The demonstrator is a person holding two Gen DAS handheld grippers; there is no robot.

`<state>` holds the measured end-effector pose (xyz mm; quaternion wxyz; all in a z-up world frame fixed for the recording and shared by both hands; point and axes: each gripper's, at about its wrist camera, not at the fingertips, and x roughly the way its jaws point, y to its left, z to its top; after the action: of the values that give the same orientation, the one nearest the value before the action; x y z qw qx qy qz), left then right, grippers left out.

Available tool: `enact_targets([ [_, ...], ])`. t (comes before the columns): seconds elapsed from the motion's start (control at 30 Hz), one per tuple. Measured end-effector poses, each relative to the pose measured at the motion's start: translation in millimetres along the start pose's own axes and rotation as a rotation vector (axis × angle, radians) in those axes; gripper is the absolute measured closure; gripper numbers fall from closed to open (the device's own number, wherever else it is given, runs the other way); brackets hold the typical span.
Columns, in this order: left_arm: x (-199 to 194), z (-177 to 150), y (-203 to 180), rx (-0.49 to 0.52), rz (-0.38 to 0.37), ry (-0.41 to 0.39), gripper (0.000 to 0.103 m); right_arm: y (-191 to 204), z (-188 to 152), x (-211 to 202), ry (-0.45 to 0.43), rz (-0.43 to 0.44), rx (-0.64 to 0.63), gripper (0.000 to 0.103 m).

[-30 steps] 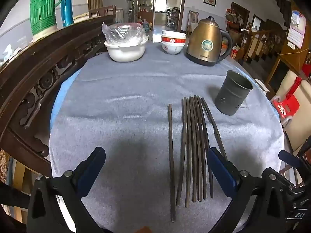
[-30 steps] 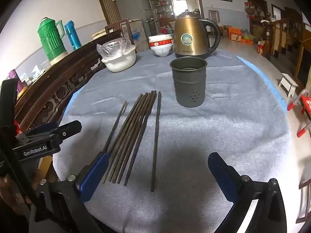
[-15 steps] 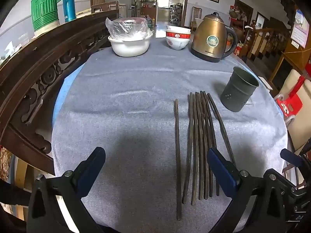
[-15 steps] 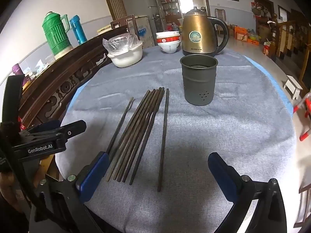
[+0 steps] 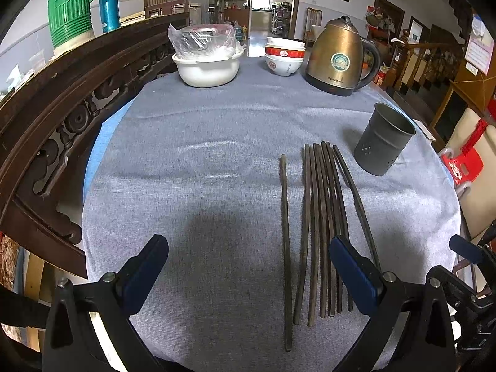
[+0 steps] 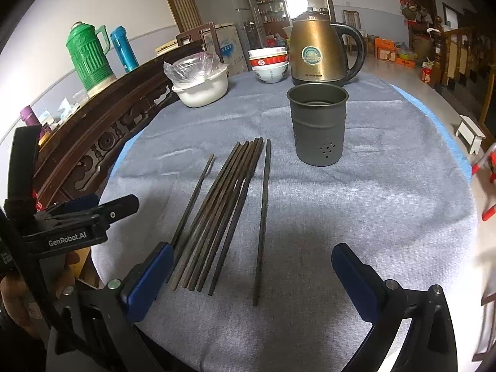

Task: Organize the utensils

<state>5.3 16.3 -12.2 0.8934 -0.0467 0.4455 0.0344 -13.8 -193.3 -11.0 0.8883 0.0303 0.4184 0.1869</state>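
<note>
Dark chopsticks [image 5: 322, 226] lay side by side on the grey cloth [image 5: 201, 186] that covered the round tabletop, most of them bunched together, with one stick [image 5: 285, 241] lying apart on the left of the bunch and another [image 6: 263, 217] apart on its right. A dark metal cup [image 6: 317, 124] with small holes near its base stood upright just beyond the far tips of the sticks, toward the right. Farther back stood a brass-coloured kettle [image 5: 339, 59], stacked bowls [image 5: 284, 60] and a white bowl [image 5: 206, 68] covered with clear plastic.

The left gripper [image 5: 248, 272] hovered over the near edge of the cloth, its jaws spread wide with nothing between them, its right blue finger [image 5: 353, 276] above the bunch. The right gripper [image 6: 252, 282] also hung with jaws spread wide and empty, above the near ends of the sticks.
</note>
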Motion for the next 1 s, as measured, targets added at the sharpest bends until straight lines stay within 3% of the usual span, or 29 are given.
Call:
enact_targets([
  [1.0, 5.2, -2.6, 0.6, 0.008, 0.014, 0.015, 0.0, -6.8, -1.9, 2.3, 0.022, -0.009, 0.024, 0.0],
])
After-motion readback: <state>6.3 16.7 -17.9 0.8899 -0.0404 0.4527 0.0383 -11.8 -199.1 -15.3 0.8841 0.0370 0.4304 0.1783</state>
